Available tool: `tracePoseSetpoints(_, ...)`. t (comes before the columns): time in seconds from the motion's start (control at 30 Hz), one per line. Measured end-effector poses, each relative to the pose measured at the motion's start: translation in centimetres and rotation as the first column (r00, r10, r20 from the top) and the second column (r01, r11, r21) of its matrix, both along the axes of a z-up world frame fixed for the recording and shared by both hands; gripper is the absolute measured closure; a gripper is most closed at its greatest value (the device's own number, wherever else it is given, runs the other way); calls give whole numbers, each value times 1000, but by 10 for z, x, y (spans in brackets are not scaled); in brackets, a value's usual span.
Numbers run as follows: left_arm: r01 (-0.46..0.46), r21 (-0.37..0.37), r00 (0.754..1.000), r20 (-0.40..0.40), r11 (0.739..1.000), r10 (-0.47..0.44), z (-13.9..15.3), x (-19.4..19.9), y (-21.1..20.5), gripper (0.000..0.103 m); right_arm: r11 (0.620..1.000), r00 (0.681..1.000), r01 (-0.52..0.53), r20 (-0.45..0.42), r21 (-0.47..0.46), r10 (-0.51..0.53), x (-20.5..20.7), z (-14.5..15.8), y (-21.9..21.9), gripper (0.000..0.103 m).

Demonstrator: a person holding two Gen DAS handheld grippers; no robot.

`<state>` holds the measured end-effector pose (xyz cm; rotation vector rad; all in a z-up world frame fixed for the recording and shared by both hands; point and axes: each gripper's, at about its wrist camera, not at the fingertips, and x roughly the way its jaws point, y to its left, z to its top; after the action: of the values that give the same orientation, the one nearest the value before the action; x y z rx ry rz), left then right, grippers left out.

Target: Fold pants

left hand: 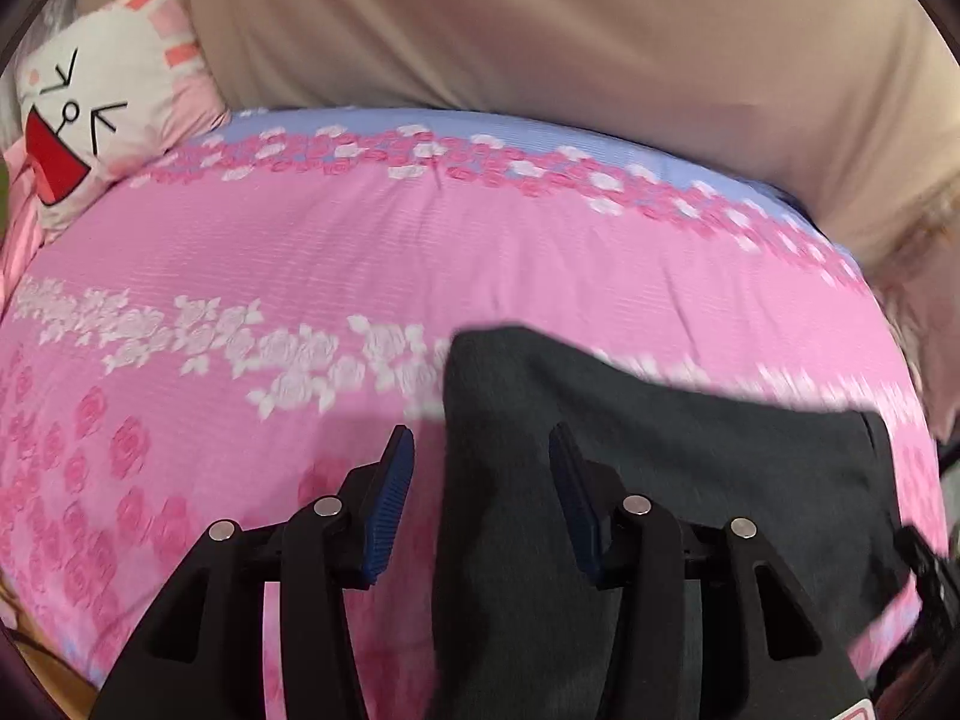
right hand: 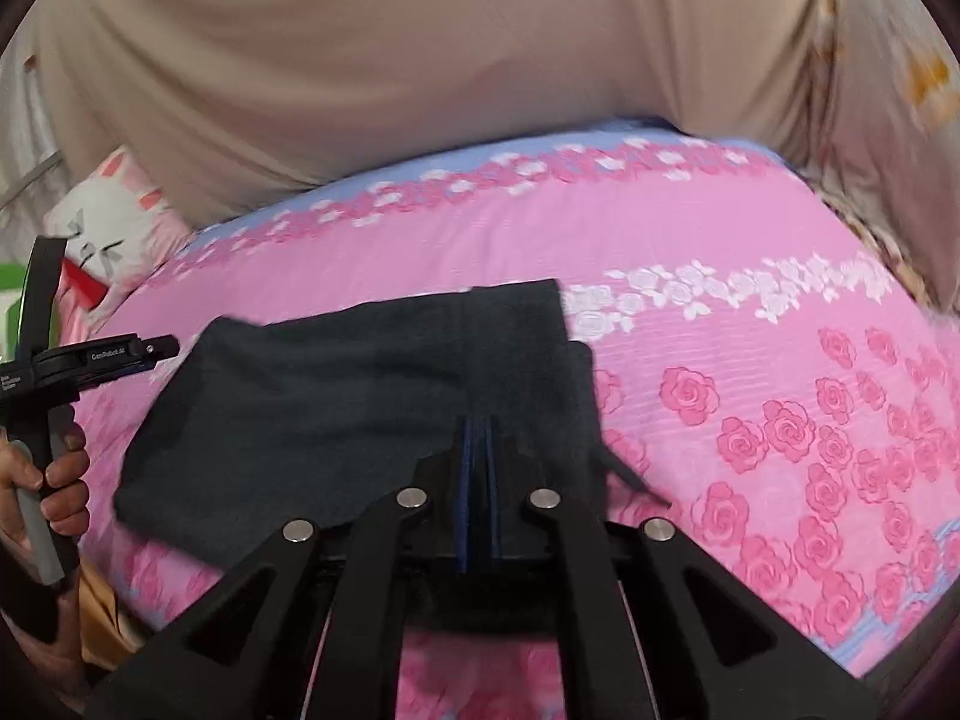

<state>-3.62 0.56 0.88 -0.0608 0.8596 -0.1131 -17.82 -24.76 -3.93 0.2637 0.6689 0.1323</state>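
We see dark pants point(right hand: 360, 396) lying as folded block on pink rose sheet point(right hand: 750, 240), near bed's front edge. Right gripper point(right hand: 477, 438) clenched on pants' near right edge, likely to drag or flip layer. Left gripper point(left hand: 480, 444) released, jaws apart, straddling pants' left edge, probably lining up grasp. Bunny pillow point(left hand: 90, 120) well beyond pants, at far left.

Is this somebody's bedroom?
Most likely a bedroom. The dark pants lie on a bed with a pink rose-print sheet, and a bunny-face pillow sits at its far corner.
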Motion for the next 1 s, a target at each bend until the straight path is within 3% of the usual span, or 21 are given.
tracePoseSetpoints(0.07, 63, 30, 998, -2, 998, -63, -7, -31, -10, 52, 999, 997, -24, -69, -21, 23, -1, -23, 8, 100)
tracePoseSetpoints(0.1, 88, 62, 996, -10, 994, -88, -15, -41, -16, 52, 999, 999, -22, -50, -24, 20, -1, -31, 5, 100)
tracePoseSetpoints(0.17, 88, 159, 996, -26, 983, -85, -35, -57, -27, 52, 1000, 999, 2, -32, -2, -2, -9, -23, 4, 99)
tracePoseSetpoints(0.27, 62, 218, 997, 22, 974, -69, -34, -70, -31, 51, 999, 999, 33, 19, 0, -33, -23, -7, 1, 98)
tracePoseSetpoints(0.33, 73, 187, 997, 20, 980, -78, -30, -73, -30, 45, 997, 996, 82, 32, -11, -82, -31, -3, -6, 95)
tracePoseSetpoints(0.37, 71, 177, 997, 21, 982, -75, -29, -75, -30, 44, 994, 994, 106, 32, 4, -106, -32, -4, -11, 87)
tracePoseSetpoints(0.4, 68, 177, 997, 23, 982, -73, -29, -75, -29, 44, 991, 991, 131, 27, 32, -132, -33, -6, -18, 69)
tracePoseSetpoints(0.47, 62, 179, 998, 21, 982, -67, -29, -73, -29, 43, 984, 985, 169, 9, 57, -170, -35, -11, -24, 54)
tracePoseSetpoints(0.73, 48, 166, 999, 16, 985, -52, -31, -79, -29, 40, 977, 991, 134, -47, 163, -128, -33, -29, -29, 52)
tracePoseSetpoints(0.87, 40, 141, 999, 2, 989, -41, -32, -76, -25, 33, 972, 993, 110, -57, 208, -101, -29, -36, -31, 42)
tracePoseSetpoints(0.93, 44, 78, 999, -20, 996, -43, -34, -72, -18, 28, 972, 994, 105, -56, 211, -95, -26, -39, -30, 37)
tracePoseSetpoints(1.0, 63, -58, 996, -66, 996, -67, -39, -64, -6, 26, 974, 993, 108, -58, 198, -98, -23, -41, -30, 34)
